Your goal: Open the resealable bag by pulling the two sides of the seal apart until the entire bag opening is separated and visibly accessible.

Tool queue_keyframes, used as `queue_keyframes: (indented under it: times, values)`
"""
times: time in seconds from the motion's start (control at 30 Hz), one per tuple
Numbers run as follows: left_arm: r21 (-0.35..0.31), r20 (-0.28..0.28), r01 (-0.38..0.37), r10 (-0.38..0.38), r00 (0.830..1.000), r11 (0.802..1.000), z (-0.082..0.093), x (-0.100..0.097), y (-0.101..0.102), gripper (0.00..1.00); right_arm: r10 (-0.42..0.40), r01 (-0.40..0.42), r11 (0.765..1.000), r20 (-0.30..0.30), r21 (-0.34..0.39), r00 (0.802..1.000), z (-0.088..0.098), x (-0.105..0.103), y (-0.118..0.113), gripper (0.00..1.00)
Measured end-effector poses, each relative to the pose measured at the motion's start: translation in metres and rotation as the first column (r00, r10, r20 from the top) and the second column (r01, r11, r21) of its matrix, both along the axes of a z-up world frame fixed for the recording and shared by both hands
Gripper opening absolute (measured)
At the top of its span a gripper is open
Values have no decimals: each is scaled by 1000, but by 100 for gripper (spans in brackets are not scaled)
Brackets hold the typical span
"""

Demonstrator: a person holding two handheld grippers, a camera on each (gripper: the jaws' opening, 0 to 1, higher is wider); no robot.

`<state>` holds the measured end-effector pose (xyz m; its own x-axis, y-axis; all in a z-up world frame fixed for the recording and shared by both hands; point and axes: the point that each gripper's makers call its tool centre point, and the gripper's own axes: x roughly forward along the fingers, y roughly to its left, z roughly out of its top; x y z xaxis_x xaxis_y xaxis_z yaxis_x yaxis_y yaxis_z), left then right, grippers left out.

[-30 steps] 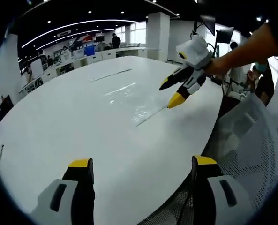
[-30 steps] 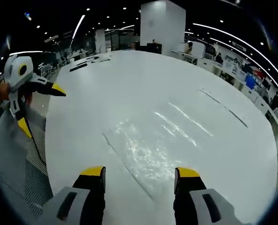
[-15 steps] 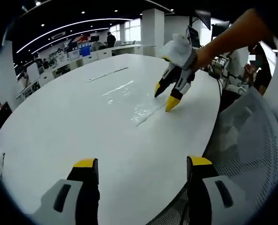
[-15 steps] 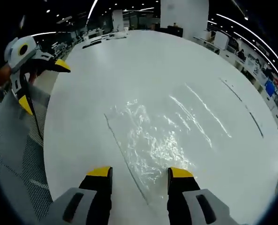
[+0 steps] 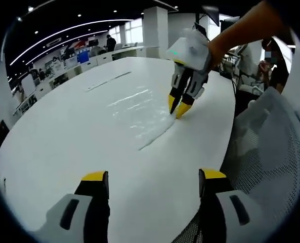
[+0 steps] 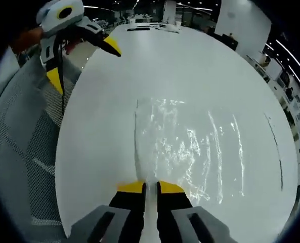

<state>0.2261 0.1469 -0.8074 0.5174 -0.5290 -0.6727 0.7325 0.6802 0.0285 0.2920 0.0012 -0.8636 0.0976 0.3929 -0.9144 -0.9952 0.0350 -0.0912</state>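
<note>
Room: open-plan office behind you, ceiling lights overhead, a mesh chair [image 5: 271, 152] at the near edge.
Surface: white table [image 5: 63, 131], glossy, throwing glare.
Bag: clear resealable bag [image 6: 190, 147] lying flat straight ahead of your right claw [image 6: 151, 186], its seal edge [image 6: 136, 142] running away from the tips.
Right claw: jaws pinched almost together at the near end of the bag's edge; whether plastic sits between them I cannot tell.
Left claw: your left claw [image 5: 152, 177] hovers wide open with nothing in it, well short of the bag, near the table's edge.
Seen from the left: your right claw [image 5: 177, 107] points tips down onto the bag's corner.
Feel: thin, limp and slick film, very light; expect it to slide or lift with any tug.
Grip: take one lip of the seal only, right at the strip, not the loose film below.
Next: bring the left claw in for the opposite lip.
Risk: pinching both layers together keeps it shut.
</note>
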Motion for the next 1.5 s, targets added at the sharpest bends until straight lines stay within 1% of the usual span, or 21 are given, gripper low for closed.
queue_keyframes:
  times: [0.03, 0.1, 0.17, 0.27, 0.3, 0.33, 0.37, 0.4, 0.53, 0.6, 0.67, 0.73, 0.83, 0.9, 0.93, 1.03, 1.13, 1.27, 1.37, 1.43, 1.5]
  values:
    - [5, -3, 12, -12, 1000, 1000, -2, -1, -2, 70, -5, 6, 1000, -23, 9, 1000, 0, -6, 1, 0]
    - [27, -11, 34, -34, 999, 999, -7, -4, -4, 69, 22, -22, 1000, -17, -4, 1000, 0, -9, 0, 0]
    - [44, -7, 62, -62, 998, 997, -9, -6, -8, 68, 68, -68, 997, 6, -21, 998, 1, -14, -3, 0]
    - [49, 0, 84, -84, 996, 995, -8, -6, -12, 67, 147, -147, 989, 58, -1, 987, 10, -16, 1, 0]
    - [51, 4, 94, -94, 996, 994, -8, -5, -14, 66, 207, -208, 978, 104, 4, 973, 16, -17, 4, 0]
    - [54, 6, 100, -101, 995, 994, -9, -5, -15, 66, 230, -232, 973, 122, 2, 966, 20, -18, 4, 0]
    - [61, 8, 111, -112, 994, 992, -9, -4, -17, 65, 222, -223, 975, 105, 2, 969, 23, -23, 3, 0]
    - [67, 10, 120, -121, 993, 990, -10, -3, -18, 64, 239, -242, 970, 108, 8, 965, 26, -24, 4, 0]
    - [93, 36, 160, -164, 986, 983, -6, 3, -23, 62, 337, -339, 941, 156, -16, 928, 35, -28, 1, 0]
    - [106, 44, 181, -187, 981, 978, -4, 6, -25, 59, 355, -356, 934, 157, -18, 922, 39, -32, -2, 0]
    - [121, 55, 200, -208, 977, 972, -2, 8, -27, 57, 382, -383, 923, 178, -27, 907, 44, -34, -2, 0]
    - [132, 68, 220, -230, 971, 966, 0, 10, -29, 53, 393, -395, 918, 184, -27, 901, 48, -36, -2, 0]
    - [151, 89, 268, -283, 955, 952, 4, 12, -37, 47, 411, -415, 910, 187, -18, 892, 54, -42, -2, 0]
    - [167, 99, 284, -303, 948, 944, 4, 13, -40, 46, 421, -425, 905, 198, -24, 885, 56, -42, -2, 0]
    - [181, 110, 308, -330, 938, 934, 4, 13, -43, 45, 420, -425, 905, 197, -22, 886, 58, -43, -2, 0]
    - [197, 121, 334, -361, 925, 922, 3, 12, -49, 38, 413, -420, 907, 203, -10, 888, 62, -45, -1, 0]
    - [211, 130, 373, -404, 905, 903, 3, 10, -55, 26, 417, -425, 905, 201, -4, 886, 66, -49, 0, 0]
    - [211, 145, 403, -436, 888, 890, 7, 7, -60, 10, 412, -420, 908, 188, 3, 892, 70, -54, 0, 0]
    - [207, 151, 420, -453, 878, 884, 8, 4, -61, 7, 400, -408, 913, 185, 3, 897, 71, -55, -1, 0]
    - [200, 150, 429, -460, 875, 881, 8, 2, -62, 7, 373, -379, 925, 157, 10, 914, 71, -59, -2, 0]
    - [198, 155, 444, -475, 866, 874, 8, -1, -63, 6, 363, -368, 930, 144, 8, 921, 70, -61, -3, 0]
